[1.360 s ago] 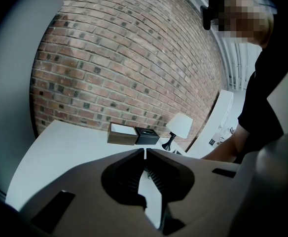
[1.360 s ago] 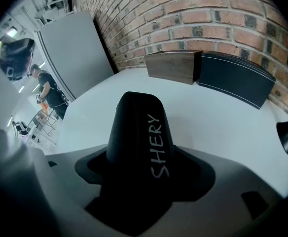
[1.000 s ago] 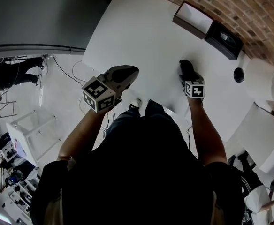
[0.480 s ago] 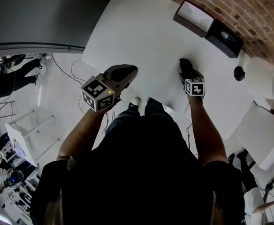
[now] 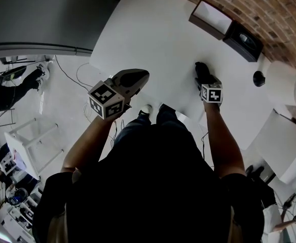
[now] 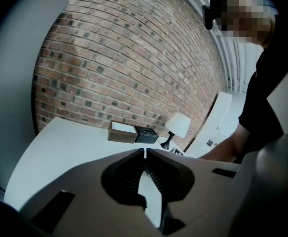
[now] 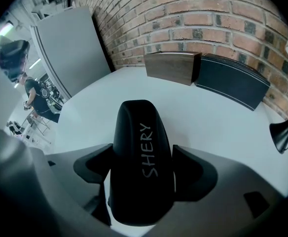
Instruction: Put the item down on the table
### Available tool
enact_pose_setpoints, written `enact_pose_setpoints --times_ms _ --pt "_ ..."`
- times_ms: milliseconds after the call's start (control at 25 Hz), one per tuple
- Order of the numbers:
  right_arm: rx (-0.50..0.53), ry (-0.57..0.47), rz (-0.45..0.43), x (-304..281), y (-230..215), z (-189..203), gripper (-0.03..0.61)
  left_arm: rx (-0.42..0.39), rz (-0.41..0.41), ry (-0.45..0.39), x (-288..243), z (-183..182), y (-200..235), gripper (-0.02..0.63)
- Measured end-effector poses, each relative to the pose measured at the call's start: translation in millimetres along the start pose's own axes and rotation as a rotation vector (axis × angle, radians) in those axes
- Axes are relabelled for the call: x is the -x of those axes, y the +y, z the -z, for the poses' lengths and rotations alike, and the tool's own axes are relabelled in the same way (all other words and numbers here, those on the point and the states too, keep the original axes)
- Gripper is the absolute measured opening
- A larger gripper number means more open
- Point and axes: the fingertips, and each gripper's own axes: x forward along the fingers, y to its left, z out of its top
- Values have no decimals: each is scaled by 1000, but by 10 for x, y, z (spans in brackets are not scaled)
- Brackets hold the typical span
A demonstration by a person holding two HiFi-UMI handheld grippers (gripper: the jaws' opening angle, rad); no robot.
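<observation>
Black case (image 5: 201, 69) in head view: lying on the white table (image 5: 153, 29) under the right gripper (image 5: 202, 76), same spot as a second ago. Left gripper (image 5: 144, 76) hangs over the near table edge, well apart from it.

Left gripper view: jaws closed tip to tip, nothing between them.

Right gripper view: jaws opening. The case is between them, but a sliver of table shows beside the right pad, so the grip looks released. Reads as item placed; only backing off remains.
</observation>
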Motion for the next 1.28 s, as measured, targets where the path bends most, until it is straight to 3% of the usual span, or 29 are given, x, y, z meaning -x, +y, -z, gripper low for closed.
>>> enact_pose_setpoints --times_ms 640,1280 --pt "-39 -35 55 229 -100 -30 388 -28 14 -16 150 -37 -56 32" --pt "-102 -130 118 779 -53 -145 387 -81 83 -38 246 -209 -225 32"
